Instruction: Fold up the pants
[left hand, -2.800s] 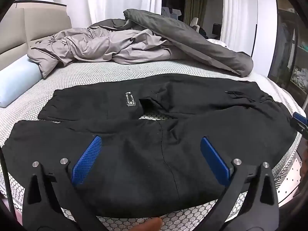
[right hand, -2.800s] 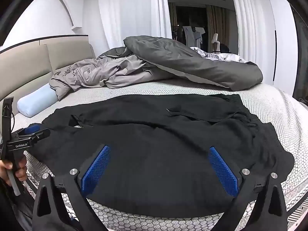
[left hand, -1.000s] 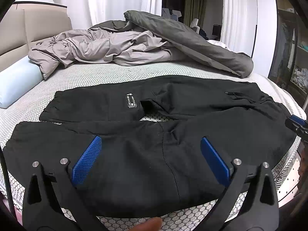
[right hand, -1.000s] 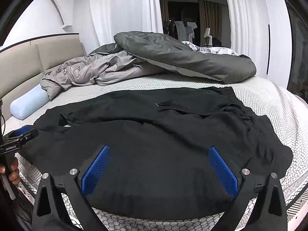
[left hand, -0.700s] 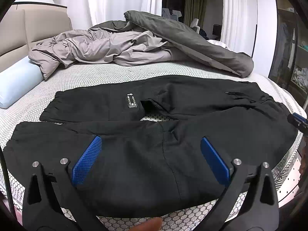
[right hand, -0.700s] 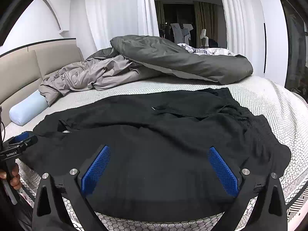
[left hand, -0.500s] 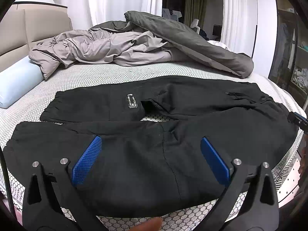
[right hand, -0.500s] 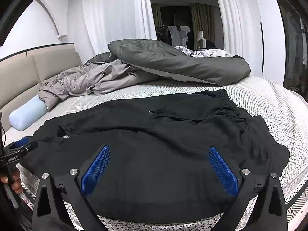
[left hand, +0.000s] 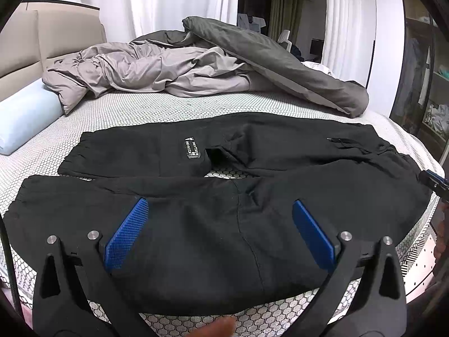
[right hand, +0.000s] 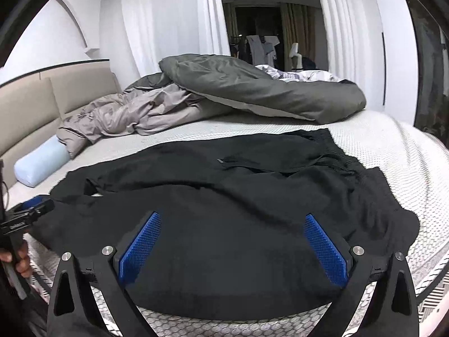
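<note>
Both the left gripper (left hand: 219,233) and right gripper (right hand: 233,247) hover over the black pants (left hand: 224,224), fingers spread wide.

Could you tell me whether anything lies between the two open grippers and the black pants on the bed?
Nothing visible does. The left gripper and right gripper both hang open directly over the black pants; the grey duvet and blue pillow lie farther back.

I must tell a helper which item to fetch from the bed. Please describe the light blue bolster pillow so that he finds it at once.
Start at the beige headboard of the bed. Just below it, beside the crumpled grey duvet, lies the bolster pillow. It alone is pale blue, smooth and cylindrical; the pants are black and flat.
</note>
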`<action>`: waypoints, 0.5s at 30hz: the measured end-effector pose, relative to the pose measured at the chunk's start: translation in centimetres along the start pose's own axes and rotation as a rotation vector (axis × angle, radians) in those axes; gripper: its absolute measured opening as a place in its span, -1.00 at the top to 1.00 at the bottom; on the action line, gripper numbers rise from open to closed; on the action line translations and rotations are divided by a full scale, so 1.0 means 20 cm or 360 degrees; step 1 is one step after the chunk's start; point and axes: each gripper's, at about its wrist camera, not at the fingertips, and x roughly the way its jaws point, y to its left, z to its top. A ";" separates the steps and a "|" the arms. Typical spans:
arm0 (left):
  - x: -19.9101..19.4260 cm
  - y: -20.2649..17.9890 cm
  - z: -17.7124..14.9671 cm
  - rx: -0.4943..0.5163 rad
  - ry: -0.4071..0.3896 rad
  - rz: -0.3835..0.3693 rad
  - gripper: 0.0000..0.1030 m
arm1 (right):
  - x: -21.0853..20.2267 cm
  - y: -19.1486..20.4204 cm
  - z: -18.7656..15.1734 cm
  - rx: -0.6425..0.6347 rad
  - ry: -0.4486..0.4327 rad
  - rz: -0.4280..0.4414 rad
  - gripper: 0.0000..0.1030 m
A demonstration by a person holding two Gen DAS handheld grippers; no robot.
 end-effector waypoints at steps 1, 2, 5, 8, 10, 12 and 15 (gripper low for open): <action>-0.01 0.00 0.00 0.0001 -0.0004 -0.0002 -0.98 | 0.00 0.00 0.00 0.0006 0.0000 0.0016 -1.00; -0.01 0.00 0.00 0.0004 -0.0006 -0.0002 -0.98 | -0.01 0.00 0.00 0.0003 0.0001 0.0029 -1.00; -0.02 0.00 0.00 0.0005 -0.0001 -0.0004 -0.98 | -0.02 0.02 0.00 -0.0038 -0.0007 0.0023 -1.00; -0.04 0.01 -0.01 0.0006 0.0005 0.0008 -0.98 | -0.03 0.02 0.00 -0.0070 -0.0018 0.0020 -1.00; -0.05 0.04 -0.02 0.0006 0.0009 0.0023 -0.98 | -0.04 0.01 -0.01 -0.0081 -0.0022 0.0024 -1.00; -0.08 0.09 -0.03 -0.0004 0.0002 0.0034 -0.98 | -0.06 0.00 -0.02 -0.0088 -0.0030 0.0018 -1.00; -0.15 0.20 -0.04 -0.0061 -0.0013 0.0058 -0.98 | -0.08 -0.04 -0.03 -0.0078 -0.0053 0.0006 -1.00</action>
